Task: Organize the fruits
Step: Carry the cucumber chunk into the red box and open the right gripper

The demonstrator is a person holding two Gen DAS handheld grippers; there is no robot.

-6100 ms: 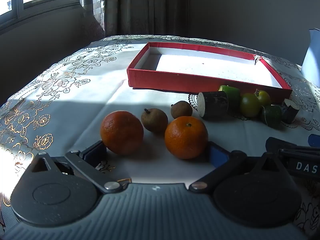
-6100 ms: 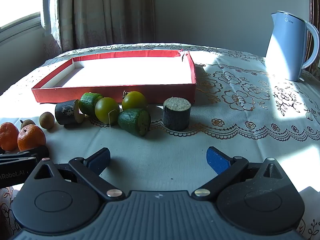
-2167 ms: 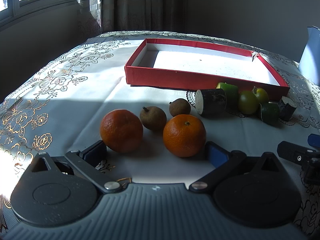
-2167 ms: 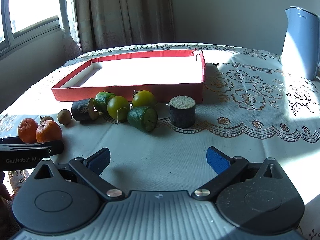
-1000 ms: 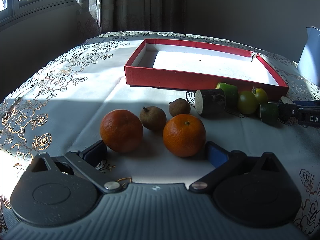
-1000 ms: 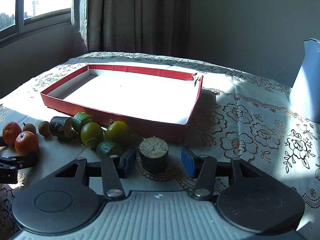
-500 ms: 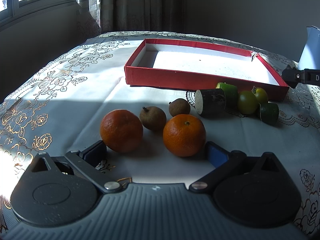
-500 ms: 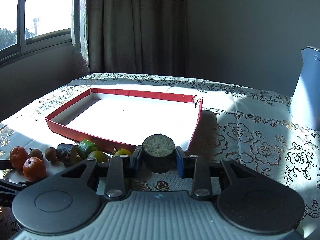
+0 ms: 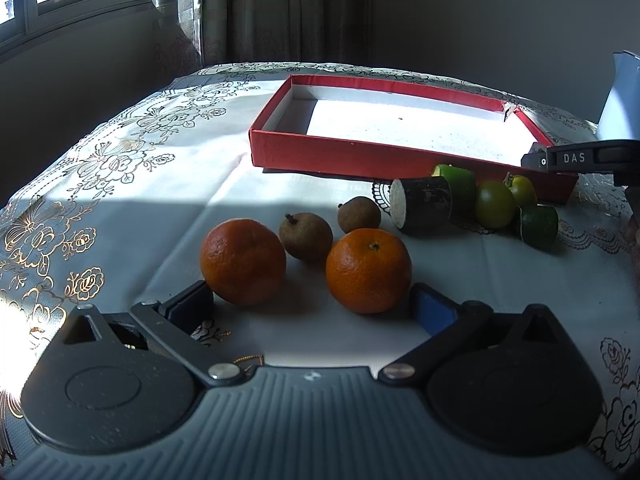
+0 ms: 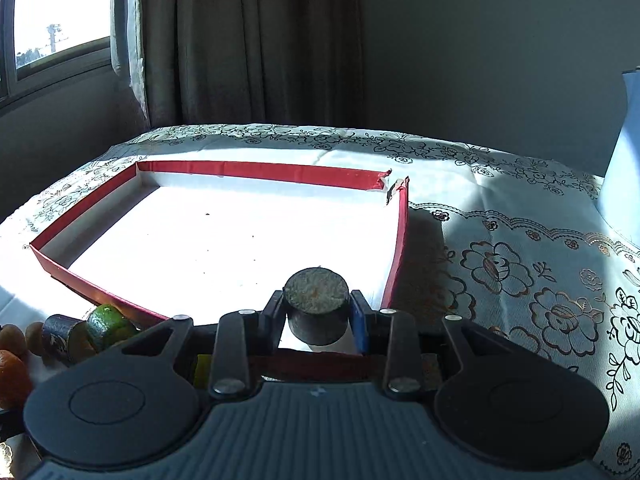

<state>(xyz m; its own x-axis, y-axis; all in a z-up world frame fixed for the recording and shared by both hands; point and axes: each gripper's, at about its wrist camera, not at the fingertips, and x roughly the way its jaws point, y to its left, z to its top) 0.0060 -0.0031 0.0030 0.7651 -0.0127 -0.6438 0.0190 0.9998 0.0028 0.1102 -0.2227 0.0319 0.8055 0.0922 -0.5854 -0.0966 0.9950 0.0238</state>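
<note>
My right gripper point(image 10: 316, 314) is shut on a dark cut fruit chunk point(image 10: 316, 304) and holds it upright over the near right corner of the red tray point(image 10: 400, 236). In the left wrist view the right gripper point(image 9: 576, 158) shows above the tray's right end point(image 9: 360, 152). My left gripper point(image 9: 308, 304) is open and low on the table. Two oranges point(image 9: 243, 261) point(image 9: 368, 270) lie just beyond its fingertips. Behind them are two small brown fruits point(image 9: 306, 236) point(image 9: 359, 214), another dark chunk point(image 9: 424, 204), green cut pieces point(image 9: 538, 220) and two green round fruits point(image 9: 495, 203).
A pale blue kettle point(image 10: 624, 152) stands at the right on the floral tablecloth point(image 10: 520, 260). The tray's far right corner is torn point(image 10: 390, 186). A curtain and a window are behind the table.
My right gripper closed on the dark chunk, lifted it and carried it forward over the tray's near right corner. My left gripper has not moved.
</note>
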